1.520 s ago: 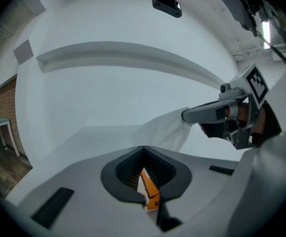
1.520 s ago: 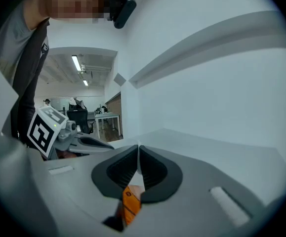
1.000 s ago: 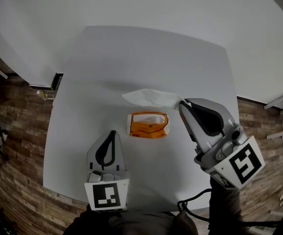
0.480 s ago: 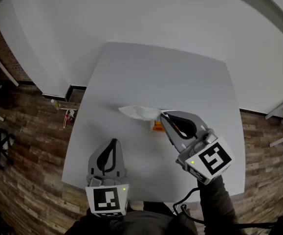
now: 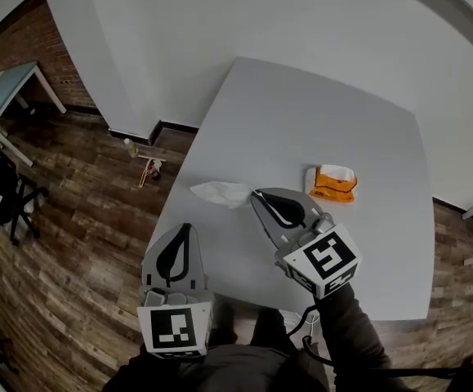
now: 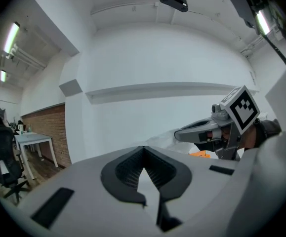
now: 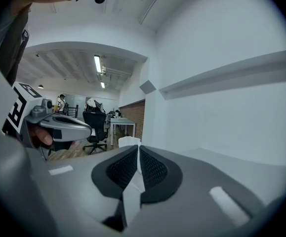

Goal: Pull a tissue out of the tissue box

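The orange tissue box (image 5: 332,184) lies on the grey table (image 5: 301,113), and shows small in the left gripper view (image 6: 200,154). My right gripper (image 5: 256,193) is shut on a white tissue (image 5: 218,191), well left of the box, by the table's left edge. In its own view (image 7: 138,148) the tissue (image 7: 129,142) sticks out past the closed pads. My left gripper (image 5: 188,228) is shut with nothing in it, nearer me and off the table's corner; its tips meet in its own view (image 6: 143,148). The right gripper (image 6: 202,131) and tissue (image 6: 161,140) appear there too.
Wooden floor lies to the left, with a light desk (image 5: 3,84), a dark office chair (image 5: 3,198) and small bottles (image 5: 142,163) near the white wall. The left gripper (image 7: 59,125) shows in the right gripper view, with chairs and a desk (image 7: 120,122) behind.
Both grippers have swept left. The right one carried the tissue from above the box to the table's left edge; the box now lies to its right.
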Tool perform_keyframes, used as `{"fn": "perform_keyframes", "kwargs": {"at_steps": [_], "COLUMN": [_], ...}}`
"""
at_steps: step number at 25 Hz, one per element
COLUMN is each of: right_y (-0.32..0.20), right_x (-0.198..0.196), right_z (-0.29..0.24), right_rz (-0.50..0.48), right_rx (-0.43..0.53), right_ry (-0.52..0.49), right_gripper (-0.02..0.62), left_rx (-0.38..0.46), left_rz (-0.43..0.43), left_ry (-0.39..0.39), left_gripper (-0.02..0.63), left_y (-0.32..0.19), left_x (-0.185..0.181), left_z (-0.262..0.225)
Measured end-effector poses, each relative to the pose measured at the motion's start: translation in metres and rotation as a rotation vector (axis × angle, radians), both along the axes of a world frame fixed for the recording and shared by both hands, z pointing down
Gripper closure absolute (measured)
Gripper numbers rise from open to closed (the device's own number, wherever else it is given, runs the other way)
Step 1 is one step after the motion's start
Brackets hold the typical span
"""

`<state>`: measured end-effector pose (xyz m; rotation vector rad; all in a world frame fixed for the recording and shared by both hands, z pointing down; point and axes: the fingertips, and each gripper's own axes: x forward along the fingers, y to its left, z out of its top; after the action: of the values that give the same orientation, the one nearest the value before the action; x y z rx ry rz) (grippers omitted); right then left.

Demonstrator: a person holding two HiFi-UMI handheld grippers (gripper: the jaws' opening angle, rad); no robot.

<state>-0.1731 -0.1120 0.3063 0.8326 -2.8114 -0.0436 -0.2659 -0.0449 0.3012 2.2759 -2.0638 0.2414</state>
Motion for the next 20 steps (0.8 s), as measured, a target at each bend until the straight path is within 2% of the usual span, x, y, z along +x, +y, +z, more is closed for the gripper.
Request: {"fn": "perform_keyframes", "kwargs": {"at_steps": [4,10,20], "right_y": [0.009,0.023,0.065], "right_x": [-0.028,-0.056,-0.075], "right_z": [0.005,0.017,0.125], "right_rz": [-0.034,-0.055,-0.116], "right_rx": [0.016,0.073,0.005], "right_ry": [-0.004,0.024,0.187], "right_gripper": [0.592,0.591,0.591], "left_rx": [0.0,-0.012,-0.048], "left_rz": [-0.063,-0.112,-0.117], "left_ry": [-0.013,-0.016,-0.001], "left_gripper": [0.606,0.606,0.606], "left_y": [0.026,0.053,0.07], "left_x": [-0.029,-0.048,-0.056], "left_z": [0.002,0.011,0.028]}}
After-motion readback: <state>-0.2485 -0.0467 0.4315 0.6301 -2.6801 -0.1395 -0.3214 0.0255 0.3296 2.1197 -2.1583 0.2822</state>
